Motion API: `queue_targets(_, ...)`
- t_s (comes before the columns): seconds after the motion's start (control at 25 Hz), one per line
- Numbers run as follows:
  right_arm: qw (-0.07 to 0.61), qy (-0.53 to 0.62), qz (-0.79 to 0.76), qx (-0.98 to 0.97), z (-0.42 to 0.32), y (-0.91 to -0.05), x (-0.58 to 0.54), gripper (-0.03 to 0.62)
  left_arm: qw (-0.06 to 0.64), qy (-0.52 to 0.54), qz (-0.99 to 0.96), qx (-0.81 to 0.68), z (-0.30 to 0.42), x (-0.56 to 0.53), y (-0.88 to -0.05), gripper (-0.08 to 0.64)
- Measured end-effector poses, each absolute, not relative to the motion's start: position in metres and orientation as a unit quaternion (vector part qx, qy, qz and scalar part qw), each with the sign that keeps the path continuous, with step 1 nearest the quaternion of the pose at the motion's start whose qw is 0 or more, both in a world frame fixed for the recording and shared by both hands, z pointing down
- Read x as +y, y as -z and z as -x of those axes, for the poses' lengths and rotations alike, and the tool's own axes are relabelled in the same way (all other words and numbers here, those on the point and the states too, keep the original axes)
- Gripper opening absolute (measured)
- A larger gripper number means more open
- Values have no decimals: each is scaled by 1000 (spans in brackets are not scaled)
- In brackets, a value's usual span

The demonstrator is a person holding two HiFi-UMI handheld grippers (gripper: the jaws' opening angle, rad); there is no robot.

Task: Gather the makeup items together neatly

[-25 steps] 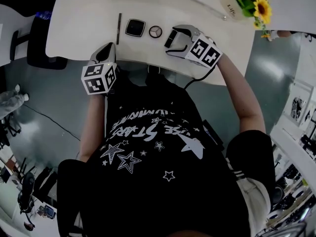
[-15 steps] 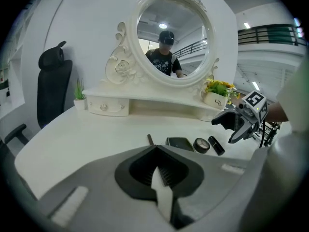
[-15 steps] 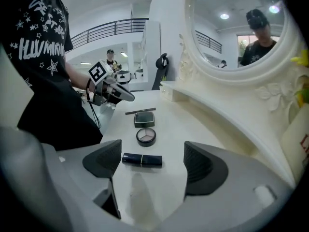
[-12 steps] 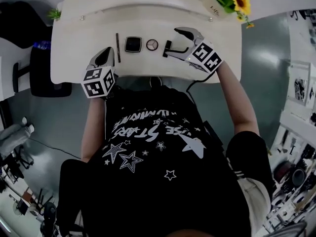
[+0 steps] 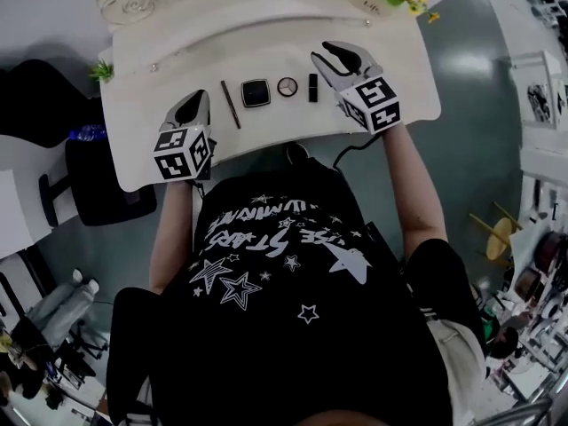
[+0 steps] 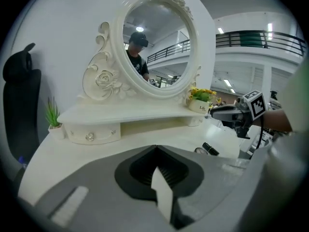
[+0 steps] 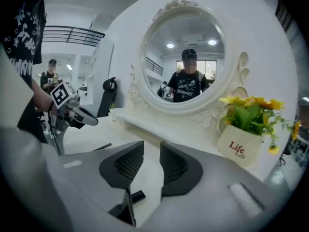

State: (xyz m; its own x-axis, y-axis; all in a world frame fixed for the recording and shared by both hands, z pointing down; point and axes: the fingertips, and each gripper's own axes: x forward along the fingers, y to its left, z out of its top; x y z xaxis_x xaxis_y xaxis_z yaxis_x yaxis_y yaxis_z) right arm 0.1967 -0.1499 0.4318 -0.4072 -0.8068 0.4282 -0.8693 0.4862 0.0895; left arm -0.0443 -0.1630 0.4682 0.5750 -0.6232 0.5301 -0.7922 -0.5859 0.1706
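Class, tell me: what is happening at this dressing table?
A person at a white dressing table holds a gripper in each hand. A pencil, square compact, round compact and lipstick lie in a row on it, untouched. The left gripper, shut and empty, is beside the pencil. The right gripper is by the lipstick; its jaws have just been closing, nothing between them.

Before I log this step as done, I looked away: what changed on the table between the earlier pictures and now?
The right gripper drew away from the black tube that its open jaws flanked earlier; the tube now lies free beside the round compact. The gripper's jaws have just been closing, nothing between them. The pencil, square compact, round compact and the shut left gripper kept their places.
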Motion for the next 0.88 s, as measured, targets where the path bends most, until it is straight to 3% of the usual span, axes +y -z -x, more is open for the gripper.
queue_targets(0.24,175,-96,-605,-771,-192,-422,-142,29,188,-205,-889,-363,64,-166,-458,2)
queue_targets(0.88,135,-164,-737,-641,-97,-435,-31,28,174,-224,-929,-238,128,-89,-467,2)
